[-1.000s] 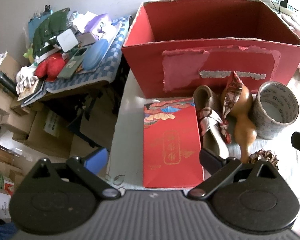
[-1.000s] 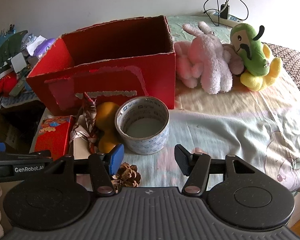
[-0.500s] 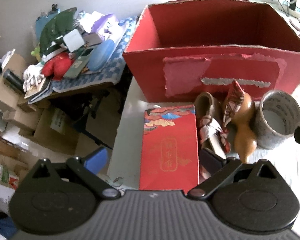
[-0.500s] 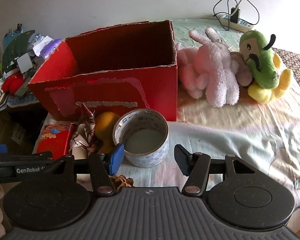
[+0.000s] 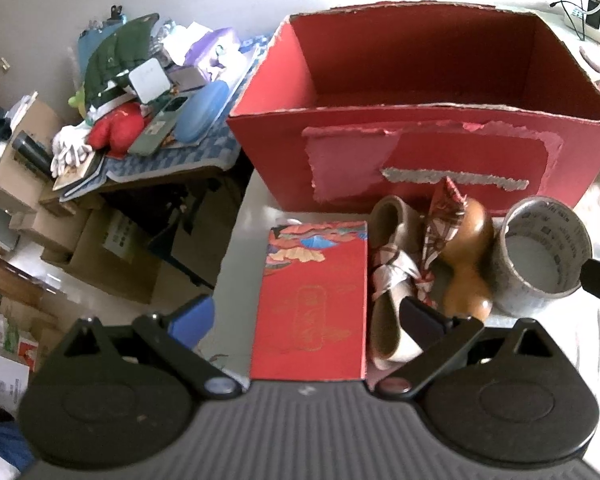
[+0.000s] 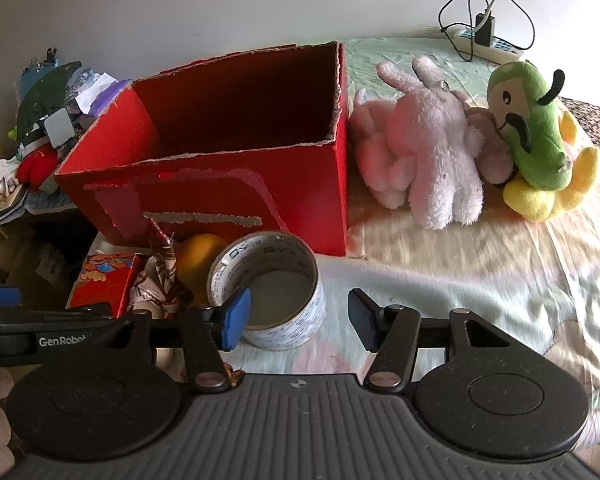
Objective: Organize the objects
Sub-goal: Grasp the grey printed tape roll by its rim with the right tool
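Red cardboard makes up the open-topped box (image 5: 420,160), which stands at twelve o'clock from both claws on a bed covered by a pale sheet (image 6: 480,280); what shows of its inside is bare. Against its front wall lies a row of small things: a red envelope-like packet (image 5: 312,300) flat on the sheet, a tan shoe (image 5: 388,280) just to its three o'clock, a patterned scarf (image 5: 440,224) draped over shoe and gourd, a brown gourd (image 5: 468,264), then a roll of tape (image 6: 276,280) standing on its edge. The left claw (image 5: 304,316) is released, its fingers spread wide with the packet between them. The right claw (image 6: 296,316) is likewise released, hovering just short of the tape roll at its eleven o'clock, the blue fingertip (image 6: 236,316) overlapping the roll's rim. At one o'clock of the right claw, beside the box, lie a pink plush rabbit (image 6: 432,152) and a green plush toy (image 6: 536,136).
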The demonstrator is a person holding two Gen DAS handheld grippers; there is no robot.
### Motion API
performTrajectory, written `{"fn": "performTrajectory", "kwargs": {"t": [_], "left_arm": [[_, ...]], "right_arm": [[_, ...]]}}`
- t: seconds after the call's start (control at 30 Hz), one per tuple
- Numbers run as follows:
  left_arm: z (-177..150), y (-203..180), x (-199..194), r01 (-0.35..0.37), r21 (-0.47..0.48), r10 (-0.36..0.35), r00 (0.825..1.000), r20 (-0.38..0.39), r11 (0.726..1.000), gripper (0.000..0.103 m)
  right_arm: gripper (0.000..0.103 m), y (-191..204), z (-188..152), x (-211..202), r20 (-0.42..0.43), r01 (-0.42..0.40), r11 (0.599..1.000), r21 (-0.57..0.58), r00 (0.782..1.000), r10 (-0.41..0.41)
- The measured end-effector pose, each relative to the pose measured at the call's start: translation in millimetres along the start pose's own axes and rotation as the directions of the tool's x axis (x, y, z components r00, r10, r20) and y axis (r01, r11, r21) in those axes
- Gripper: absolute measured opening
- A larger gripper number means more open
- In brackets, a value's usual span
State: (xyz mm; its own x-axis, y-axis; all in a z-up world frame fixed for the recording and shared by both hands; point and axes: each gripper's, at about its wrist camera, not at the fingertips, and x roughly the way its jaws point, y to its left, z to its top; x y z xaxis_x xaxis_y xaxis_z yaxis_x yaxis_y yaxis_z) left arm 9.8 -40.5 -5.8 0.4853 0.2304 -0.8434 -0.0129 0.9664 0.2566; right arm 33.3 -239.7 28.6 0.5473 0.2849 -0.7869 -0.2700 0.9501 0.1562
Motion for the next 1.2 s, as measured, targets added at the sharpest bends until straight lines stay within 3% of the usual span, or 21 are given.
{"fn": "performTrajectory", "kwargs": {"t": [0.23,0.43,0.63,0.77,0.9,1.07,1.2], "left_arm": [[7.0,-16.6,-2.5,-0.001,-0.027,0.001,1.000,-0.012,1.000,0.097],[13.1,-21.3,-3.7,0.109,-0.087,-0.112,0.993,-0.027,0.990,0.081],[14.8,-36.0,-6.9,0.250,-0.125,-0.257,0.966,-0.042,0.960,0.061],[16.0,-45.3,-4.3,0.314,-0.143,-0.324,0.945,-0.047,0.938,0.052],[18.7,-52.1,4.2,0.349,-0.168,-0.364,0.929,-0.068,0.922,0.046],[21.8,-59.1,15.8,0.391,-0.176,-0.411,0.906,-0.103,0.904,0.034],[26.1,-64.2,23.1,0.399,-0.165,-0.419,0.901,-0.115,0.902,0.031]], "right_arm": [[0.044,-19.5,13.2,12.2,-0.051,-0.068,0.997,-0.018,0.996,0.067],[0.042,-35.2,20.9,22.9,-0.088,-0.130,0.991,-0.033,0.988,0.127],[0.035,-48.0,23.6,40.3,-0.132,-0.179,0.984,-0.025,0.976,0.174],[0.031,-52.1,27.0,48.6,-0.143,-0.229,0.973,-0.009,0.964,0.226],[0.029,-49.2,28.4,55.1,-0.158,-0.261,0.965,-0.001,0.953,0.257],[0.028,-45.9,28.1,66.5,-0.183,-0.246,0.969,-0.007,0.953,0.240],[0.024,-47.4,28.6,71.0,-0.195,-0.251,0.968,-0.006,0.950,0.245]]}}
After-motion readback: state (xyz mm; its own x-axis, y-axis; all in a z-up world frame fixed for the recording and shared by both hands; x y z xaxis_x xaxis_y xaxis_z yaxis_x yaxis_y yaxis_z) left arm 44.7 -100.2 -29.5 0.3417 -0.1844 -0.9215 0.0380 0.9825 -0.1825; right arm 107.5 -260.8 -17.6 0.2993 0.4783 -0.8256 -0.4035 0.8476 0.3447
